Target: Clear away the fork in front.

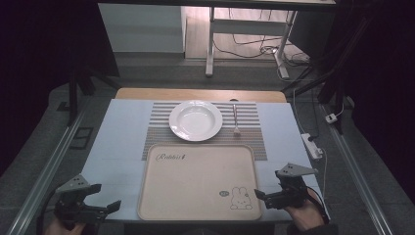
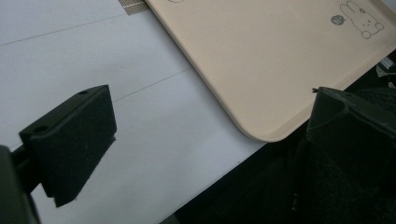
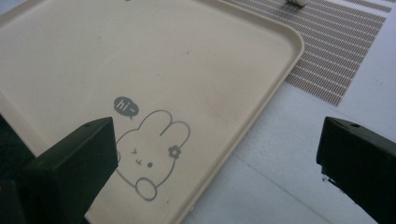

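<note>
Nothing moved yet: left gripper (image 1: 100, 198) and right gripper (image 1: 264, 195), jaws apart and empty, flanking bare tray (image 1: 198, 211); plate (image 1: 195, 120) and fork (image 1: 235, 119) untouched beyond.

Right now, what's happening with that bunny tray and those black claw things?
A person holds a gripper in each hand at the near corners of the beige bunny tray. The left gripper and the right gripper are both open and grip nothing; the tray is bare. Farther back, a white plate and a fork lie on a striped placemat. Nothing is lifted.
</note>
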Tool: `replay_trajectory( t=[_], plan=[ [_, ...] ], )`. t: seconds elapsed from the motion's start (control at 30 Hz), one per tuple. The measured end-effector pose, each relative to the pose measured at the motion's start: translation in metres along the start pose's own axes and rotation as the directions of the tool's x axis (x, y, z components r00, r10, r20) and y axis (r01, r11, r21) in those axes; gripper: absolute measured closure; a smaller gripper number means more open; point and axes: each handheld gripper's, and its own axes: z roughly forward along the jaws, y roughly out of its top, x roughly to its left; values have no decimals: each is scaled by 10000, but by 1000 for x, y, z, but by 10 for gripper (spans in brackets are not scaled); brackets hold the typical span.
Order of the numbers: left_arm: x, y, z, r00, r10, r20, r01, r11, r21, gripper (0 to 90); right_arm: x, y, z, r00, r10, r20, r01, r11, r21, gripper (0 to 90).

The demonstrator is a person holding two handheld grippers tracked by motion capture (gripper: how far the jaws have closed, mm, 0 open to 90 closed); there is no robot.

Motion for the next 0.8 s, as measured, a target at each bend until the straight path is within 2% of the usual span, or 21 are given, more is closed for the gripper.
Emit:
replay_trajectory(
  t=[0.17, 0.47, 0.67, 0.8],
  plan=[
    [0, 0, 0, 10000, -5, -5, 5, 10000, 10, 20, -2, 3, 7, 10000, -38, -92, 39, 10000, 74, 0],
    [0, 0, 0, 10000, -21, 2, 21, 10000, 7, 20, -4, 14, 20, 9998, -140, 148, 139, 9999, 62, 0],
    [0, 0, 0, 10000, -32, 0, 32, 10000, 9, 19, -9, 19, 29, 9997, -46, 251, 48, 10000, -45, 0],
    [0, 0, 0, 10000, -35, -1, 35, 10000, 18, 19, -12, 23, 34, 9989, -149, 448, 145, 9999, 74, 0]
  ],
)
